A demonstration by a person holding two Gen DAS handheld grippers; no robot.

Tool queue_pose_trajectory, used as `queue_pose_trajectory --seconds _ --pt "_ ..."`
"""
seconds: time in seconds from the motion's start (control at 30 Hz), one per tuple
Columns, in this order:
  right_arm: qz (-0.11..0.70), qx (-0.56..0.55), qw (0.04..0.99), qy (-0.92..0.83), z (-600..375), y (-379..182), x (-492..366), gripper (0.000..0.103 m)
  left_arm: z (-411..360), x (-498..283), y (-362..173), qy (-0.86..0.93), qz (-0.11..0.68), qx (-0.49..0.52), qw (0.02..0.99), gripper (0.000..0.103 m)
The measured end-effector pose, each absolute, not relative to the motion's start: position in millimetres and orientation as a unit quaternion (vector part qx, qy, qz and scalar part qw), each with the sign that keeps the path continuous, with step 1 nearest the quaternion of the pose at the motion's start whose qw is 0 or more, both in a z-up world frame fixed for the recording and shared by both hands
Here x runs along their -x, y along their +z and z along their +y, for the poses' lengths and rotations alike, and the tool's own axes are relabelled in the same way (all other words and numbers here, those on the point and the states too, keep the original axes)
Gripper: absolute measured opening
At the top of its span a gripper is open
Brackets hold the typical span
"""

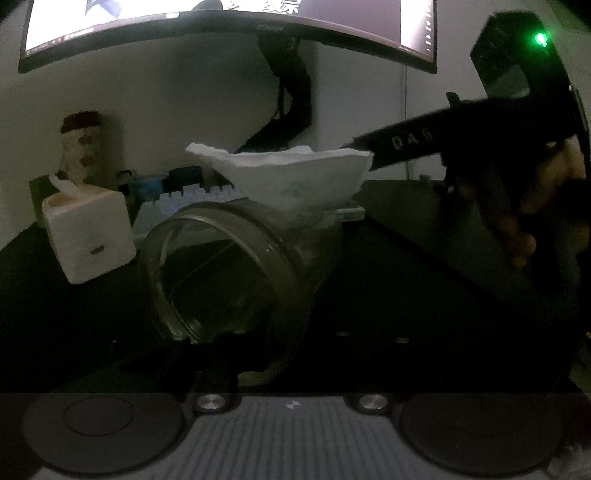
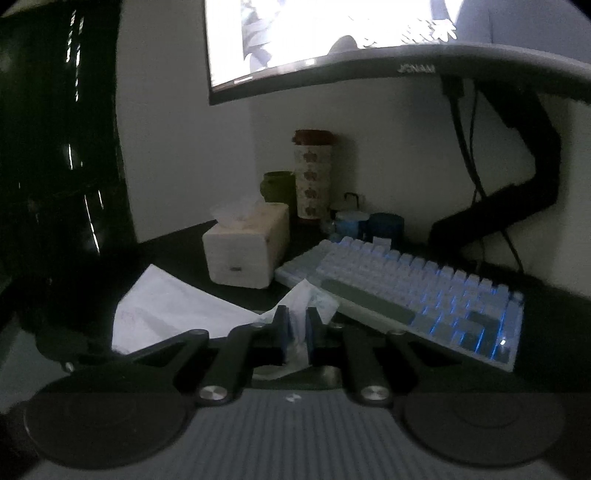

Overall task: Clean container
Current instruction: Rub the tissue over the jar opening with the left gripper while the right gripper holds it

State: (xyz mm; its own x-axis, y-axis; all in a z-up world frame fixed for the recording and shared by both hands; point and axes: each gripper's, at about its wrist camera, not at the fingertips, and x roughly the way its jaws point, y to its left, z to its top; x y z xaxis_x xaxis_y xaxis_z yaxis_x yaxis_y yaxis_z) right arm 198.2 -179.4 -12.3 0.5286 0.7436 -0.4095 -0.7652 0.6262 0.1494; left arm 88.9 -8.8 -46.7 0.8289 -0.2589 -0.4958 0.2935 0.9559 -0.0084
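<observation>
One glass jar [image 1: 229, 273], one tissue [image 1: 295, 177]. Left gripper [image 1: 236, 354] clamps the jar at lower centre, mouth tilted toward the camera. Right gripper [image 2: 298, 332] is pinched shut on the tissue, held just over the jar. Behind: tissue box [image 1: 86, 240] at left, keyboard [image 2: 417, 295], patterned tumbler [image 2: 313, 177], monitor [image 1: 229, 26] at top.

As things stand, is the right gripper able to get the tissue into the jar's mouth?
Probably yes: the right gripper grips the tissue just above the jar, whose open mouth looks unobstructed.

Clear glossy jar [image 1: 236, 273], crumpled tissue [image 1: 295, 177]
</observation>
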Motion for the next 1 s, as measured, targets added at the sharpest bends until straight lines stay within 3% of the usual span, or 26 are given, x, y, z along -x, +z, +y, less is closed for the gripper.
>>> queue_pose_trajectory --seconds 0.23,1.0 --pt "0.185 0.061 0.859 0.473 -167.5 -7.7 -156.6 0.014 -16.1 -80.9 -50.5 -0.135 0.243 -0.058 0.959 0.020" --pt "0.206 0.041 0.870 0.446 -209.8 -13.5 -162.2 0.014 -41.8 -59.9 -54.9 -0.194 0.219 -0.105 0.950 0.029"
